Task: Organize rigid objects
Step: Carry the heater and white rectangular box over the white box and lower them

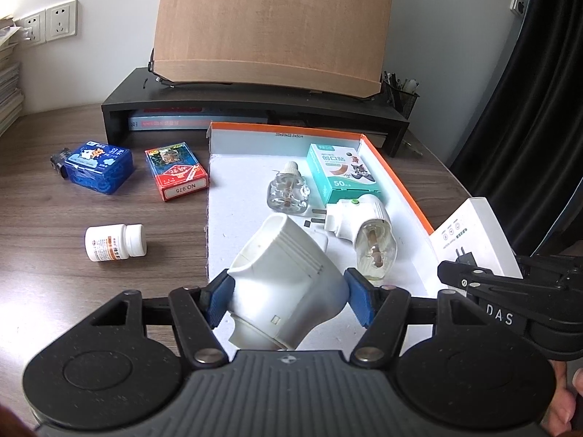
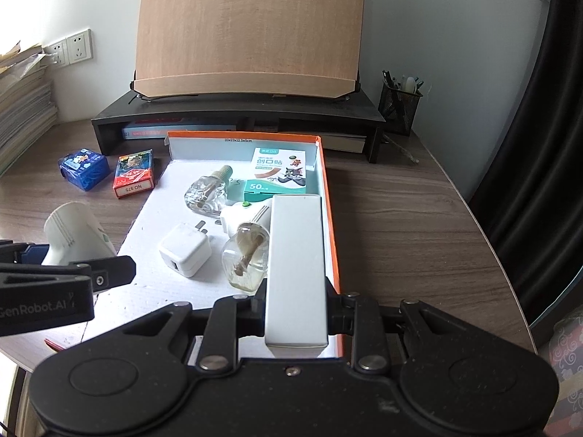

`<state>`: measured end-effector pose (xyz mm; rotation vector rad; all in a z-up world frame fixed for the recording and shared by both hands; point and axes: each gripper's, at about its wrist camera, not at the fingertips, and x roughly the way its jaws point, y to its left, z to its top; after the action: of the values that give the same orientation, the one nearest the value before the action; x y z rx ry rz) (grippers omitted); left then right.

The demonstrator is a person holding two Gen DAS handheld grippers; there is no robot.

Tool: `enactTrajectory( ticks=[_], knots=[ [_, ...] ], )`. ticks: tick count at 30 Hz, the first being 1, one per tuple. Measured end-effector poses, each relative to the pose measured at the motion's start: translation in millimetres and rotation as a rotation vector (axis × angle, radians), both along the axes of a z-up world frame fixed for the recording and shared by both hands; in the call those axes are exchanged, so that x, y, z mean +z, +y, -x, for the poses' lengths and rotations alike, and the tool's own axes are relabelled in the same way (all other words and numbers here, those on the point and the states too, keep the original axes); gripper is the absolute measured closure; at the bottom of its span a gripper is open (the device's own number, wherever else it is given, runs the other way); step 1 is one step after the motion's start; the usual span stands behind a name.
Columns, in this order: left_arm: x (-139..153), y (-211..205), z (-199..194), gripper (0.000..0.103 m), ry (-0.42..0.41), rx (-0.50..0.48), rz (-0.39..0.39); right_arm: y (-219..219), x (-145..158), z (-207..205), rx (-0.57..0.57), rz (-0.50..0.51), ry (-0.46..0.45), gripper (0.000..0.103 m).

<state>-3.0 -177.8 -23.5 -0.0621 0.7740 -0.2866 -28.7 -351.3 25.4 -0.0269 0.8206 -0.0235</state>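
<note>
Holding now: you have both tongs loaded, so what follows runs from the left of the scene to the right.
Left table items: the blue box (image 1: 100, 167), the red card box (image 1: 176, 171) and the white pill bottle (image 1: 116, 243) lie on the table (image 1: 91, 291), left of the tray and well apart from either tool. All look stiff and light; the bottle lies on its side and may roll, so take it across the body.
Left tongs (image 1: 288, 296): closed on the white plastic housing (image 1: 288, 266), blue pads (image 1: 359, 300) pressing its two sides. It hangs tilted over the near left part of the tray, not touching the floor of it.
Housing handling: hollow, hard and smooth, probably light. You hold it across the wide curved body, so it could twist between the pads; keep the squeeze even.
Tray (image 2: 329, 218): orange-edged, white inside. It holds a clear glass refill bottle (image 2: 206, 193), a white charger cube (image 2: 185, 251), a plug-in unit with a bottle attached (image 2: 247, 251) and a teal plaster box (image 2: 278, 176) at the far right.
Glass care: both bottles look fragile and slick; set nothing down on them.
Right tongs (image 2: 296, 313): closed on the long white box (image 2: 296, 269), gripped at its near end, the rest reaching far along the tray's right wall.
Box handling: stiff card, light, but long, so the far end may swing.
</note>
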Motion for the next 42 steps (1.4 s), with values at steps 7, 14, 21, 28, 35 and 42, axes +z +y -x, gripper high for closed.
enactTrajectory(
  ticks=[7, 14, 21, 28, 35, 42],
  knots=[
    [-1, 2, 2, 0.037, 0.001, 0.006, -0.002, 1, -2, 1, -0.002, 0.009, 0.008, 0.071],
    [0, 3, 4, 0.037, -0.001, 0.005, -0.005, 2, -1, 1, -0.010, 0.018, 0.006, 0.071],
    [0, 4, 4, 0.037, 0.001, 0.009, -0.003, 3, -2, 1, -0.008, 0.019, 0.009, 0.071],
    [0, 6, 4, 0.037, 0.002, 0.009, -0.002, 3, -4, -1, -0.007, 0.029, 0.017, 0.071],
    [-1, 7, 3, 0.037, 0.006, 0.010, 0.002, 4, -6, -2, -0.002, 0.032, 0.024, 0.071],
    [-3, 6, 2, 0.037, 0.013, 0.011, 0.002, 3, -10, -3, -0.004, 0.041, 0.029, 0.071]
  ],
)
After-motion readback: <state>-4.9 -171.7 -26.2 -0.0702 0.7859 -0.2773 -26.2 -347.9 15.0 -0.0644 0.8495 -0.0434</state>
